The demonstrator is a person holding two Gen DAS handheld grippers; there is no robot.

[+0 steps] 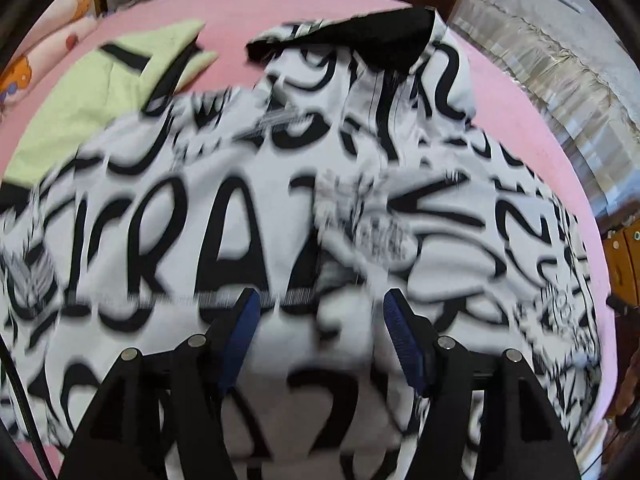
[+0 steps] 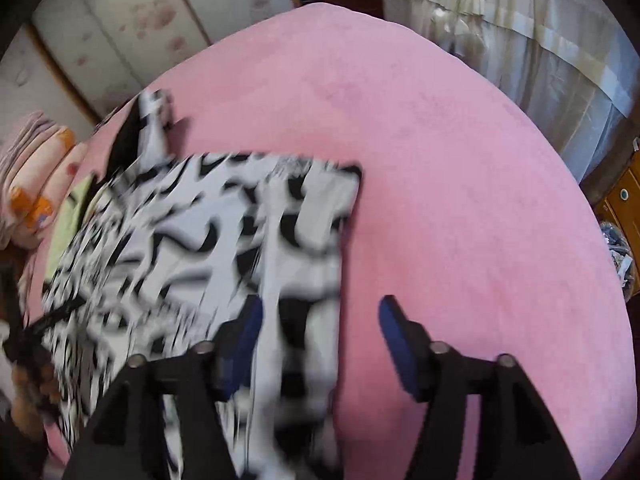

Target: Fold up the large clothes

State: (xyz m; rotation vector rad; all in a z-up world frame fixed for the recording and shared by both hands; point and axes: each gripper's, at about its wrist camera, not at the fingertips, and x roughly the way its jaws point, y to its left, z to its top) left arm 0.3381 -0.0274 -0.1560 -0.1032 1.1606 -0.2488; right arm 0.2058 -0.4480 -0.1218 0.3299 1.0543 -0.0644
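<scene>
Both claws open over the printed shirt point(image 1: 320, 208)
Left claw point(image 1: 318, 312) and right claw point(image 2: 320, 320) hold nothing; blurred, so probably regrip the bed-side point(image 2: 460, 200) edge evenly.

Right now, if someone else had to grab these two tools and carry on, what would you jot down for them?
Left tool: open, holding nothing, poised over the middle of the black-and-white printed garment.
Right tool: open, holding nothing, over that garment's right edge, one finger over cloth, the other over bare pink bed cover.
Things: the garment lies on the cover, partly folded, its right side a straight edge; the far end with a black part is bunched. A light green garment lies beyond it, to the left.
Done: some folding, judging by that edge.
Left: probably finish folding; the green one looks unfolded.
</scene>
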